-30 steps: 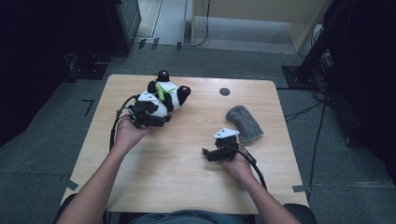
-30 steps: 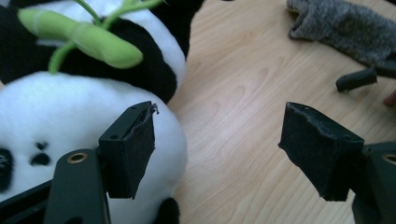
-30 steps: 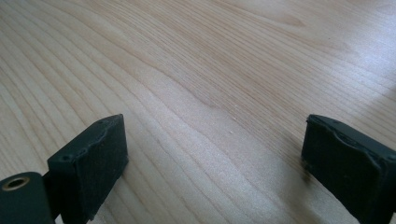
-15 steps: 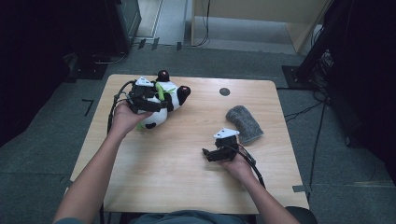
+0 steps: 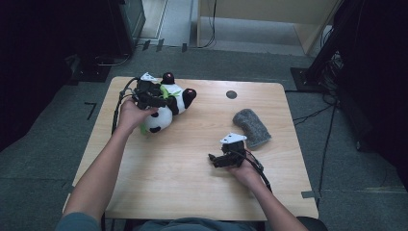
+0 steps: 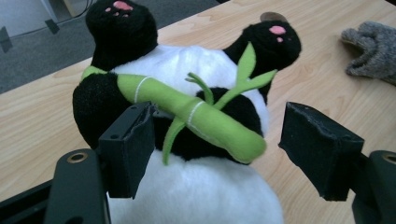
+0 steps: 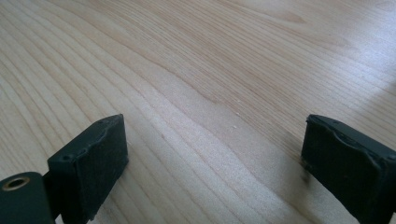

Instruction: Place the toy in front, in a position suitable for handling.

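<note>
- The toy panda (image 5: 166, 108) (a green bamboo stalk (image 6: 196, 116) lies across its chest) is seen lying on its back at the far left of the table (image 5: 192, 187).
- The left gripper (image 6: 217, 149) is held wide open over the panda's belly; nothing is clamped.
- The right gripper (image 7: 212, 163) is rested on bare wood, jaws spread wide, nothing held.
- A grey cloth (image 5: 251, 126) is seen just beyond it.

Left gripper (image 5: 153, 97) sits over the plush panda (image 5: 166, 108) at ten o'clock; right gripper (image 5: 222, 159) rests near the grey cloth (image 5: 251, 127).
</note>
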Demonstrator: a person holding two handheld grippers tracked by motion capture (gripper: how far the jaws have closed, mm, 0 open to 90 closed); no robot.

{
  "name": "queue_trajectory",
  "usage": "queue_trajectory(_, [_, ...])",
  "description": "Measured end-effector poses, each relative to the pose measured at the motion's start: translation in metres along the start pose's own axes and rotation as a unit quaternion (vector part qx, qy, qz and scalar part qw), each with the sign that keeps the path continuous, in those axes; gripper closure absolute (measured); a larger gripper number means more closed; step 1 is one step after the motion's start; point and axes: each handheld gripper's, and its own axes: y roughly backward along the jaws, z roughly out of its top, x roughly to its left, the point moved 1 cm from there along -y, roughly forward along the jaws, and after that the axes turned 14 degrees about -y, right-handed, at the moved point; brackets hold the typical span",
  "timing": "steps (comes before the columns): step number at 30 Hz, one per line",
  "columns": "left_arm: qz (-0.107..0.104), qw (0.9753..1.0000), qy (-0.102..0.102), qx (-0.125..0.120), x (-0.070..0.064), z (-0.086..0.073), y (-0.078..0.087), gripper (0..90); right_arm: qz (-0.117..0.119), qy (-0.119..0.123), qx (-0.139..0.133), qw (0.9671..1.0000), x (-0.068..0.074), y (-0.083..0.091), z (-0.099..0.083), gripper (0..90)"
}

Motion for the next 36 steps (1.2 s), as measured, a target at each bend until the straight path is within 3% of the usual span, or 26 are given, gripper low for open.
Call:
queue_trajectory(7, [-0.002,0.9998,-0.003,0.021,0.0,-0.004,-0.014,25.0,-0.002,0.0,0.0,1.0,0.0,0.0,-0.001,7.1])
queue_trajectory(13, [0.021,0.9996,-0.005,0.02,0.001,-0.006,-0.022,27.2,-0.003,-0.002,-0.002,1.0,0.001,0.0,-0.001,7.0])
queue_trajectory(18, [0.024,0.9995,-0.007,0.02,0.002,-0.008,-0.022,39.0,-0.005,-0.005,-0.002,1.0,0.001,0.0,0.0,7.0])
queue_trajectory(19, [0.029,0.9991,-0.024,0.02,0.001,-0.009,-0.021,42.7,-0.007,-0.007,-0.003,1.0,0.001,-0.001,0.0,7.3])
queue_trajectory(20, [0.032,0.9989,-0.028,0.019,-0.001,-0.009,-0.021,46.2,-0.007,-0.008,-0.003,0.9999,0.001,-0.001,0.0,7.6])
queue_trajectory(25, [0.043,0.9981,-0.046,-0.001,-0.007,-0.015,-0.018,56.4,-0.014,-0.017,-0.003,0.9997,-0.001,0.003,0.002,20.7])
queue_trajectory(29, [0.041,0.9987,-0.032,0.002,-0.007,-0.014,-0.016,61.8,-0.008,-0.036,-0.011,0.9993,-0.005,0.007,0.005,22.4])
queue_trajectory(36, [0.03,0.9994,-0.015,0.0,-0.004,-0.013,-0.008,72.4,-0.001,-0.049,-0.032,0.9983,-0.008,0.017,0.015,22.0])
